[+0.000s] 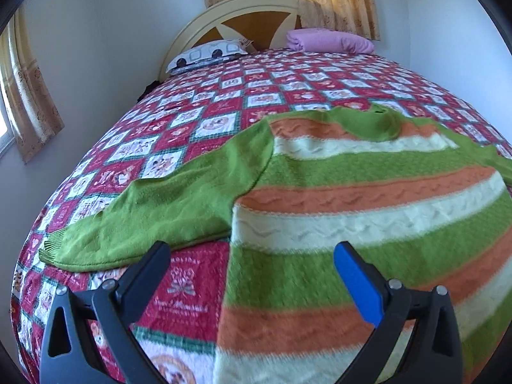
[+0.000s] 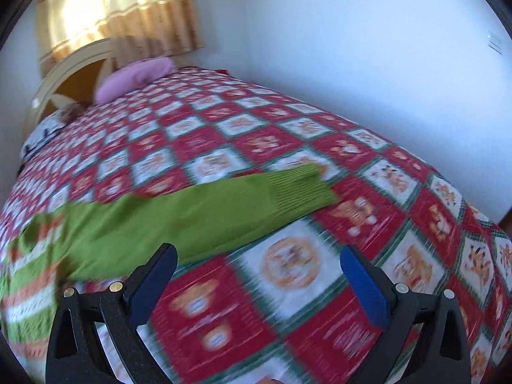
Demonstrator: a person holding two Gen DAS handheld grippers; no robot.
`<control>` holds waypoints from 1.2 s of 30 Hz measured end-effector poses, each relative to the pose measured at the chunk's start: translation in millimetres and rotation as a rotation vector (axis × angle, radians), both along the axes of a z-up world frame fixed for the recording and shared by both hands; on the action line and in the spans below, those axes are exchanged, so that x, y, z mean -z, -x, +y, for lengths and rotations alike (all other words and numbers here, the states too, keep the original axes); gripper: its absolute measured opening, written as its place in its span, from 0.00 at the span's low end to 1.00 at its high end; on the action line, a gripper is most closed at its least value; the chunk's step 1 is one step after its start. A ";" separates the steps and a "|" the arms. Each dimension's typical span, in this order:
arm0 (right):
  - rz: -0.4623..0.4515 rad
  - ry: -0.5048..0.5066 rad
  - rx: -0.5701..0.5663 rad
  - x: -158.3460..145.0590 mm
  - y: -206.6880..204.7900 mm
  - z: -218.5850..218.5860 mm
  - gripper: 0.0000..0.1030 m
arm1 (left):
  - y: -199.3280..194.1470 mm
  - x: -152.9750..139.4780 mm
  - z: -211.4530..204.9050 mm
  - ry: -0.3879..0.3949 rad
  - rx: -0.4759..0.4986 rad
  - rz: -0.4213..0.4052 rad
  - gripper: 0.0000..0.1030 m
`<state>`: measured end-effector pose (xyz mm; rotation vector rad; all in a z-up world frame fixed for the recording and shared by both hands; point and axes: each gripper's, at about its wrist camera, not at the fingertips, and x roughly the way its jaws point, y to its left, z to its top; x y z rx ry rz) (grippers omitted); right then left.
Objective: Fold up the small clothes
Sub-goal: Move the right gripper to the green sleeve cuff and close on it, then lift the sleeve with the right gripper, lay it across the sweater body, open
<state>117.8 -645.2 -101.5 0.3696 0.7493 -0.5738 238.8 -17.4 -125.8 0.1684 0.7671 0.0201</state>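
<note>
A small knitted sweater with green, orange and cream stripes lies flat on the bed, neck toward the headboard. Its green left sleeve stretches out to the left. My left gripper is open and empty, just above the sweater's lower left edge. In the right wrist view the other green sleeve lies spread to the right, cuff at its end. My right gripper is open and empty, hovering just in front of that sleeve. The right wrist view is blurred.
The bed is covered by a red, white and green patterned quilt. A patterned pillow and a folded pink blanket lie by the headboard. White walls and curtained windows surround the bed.
</note>
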 end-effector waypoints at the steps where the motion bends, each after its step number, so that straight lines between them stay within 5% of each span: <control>1: 0.013 -0.008 0.011 3.3 -5.5 -12.7 0.99 | -3.2 0.7 2.2 0.000 -0.008 0.003 1.00; 9: 0.033 -0.038 0.095 18.4 -35.0 -72.5 0.96 | -21.3 5.5 15.5 0.021 -0.054 0.022 1.00; 19: 0.130 0.002 0.018 45.9 -67.1 -64.9 0.68 | -25.0 14.4 16.3 0.023 -0.052 0.049 1.00; 22: 0.119 -0.005 -0.020 40.1 -68.3 -59.5 0.34 | -21.0 12.9 17.2 0.037 -0.046 0.046 1.00; 24: 0.116 -0.020 -0.043 35.7 -69.3 -55.1 0.21 | -18.1 11.8 17.9 0.044 -0.046 0.042 1.00; 36: -0.024 0.122 -0.141 -50.5 -70.0 15.3 0.15 | -6.0 3.9 27.8 0.080 -0.041 0.016 1.00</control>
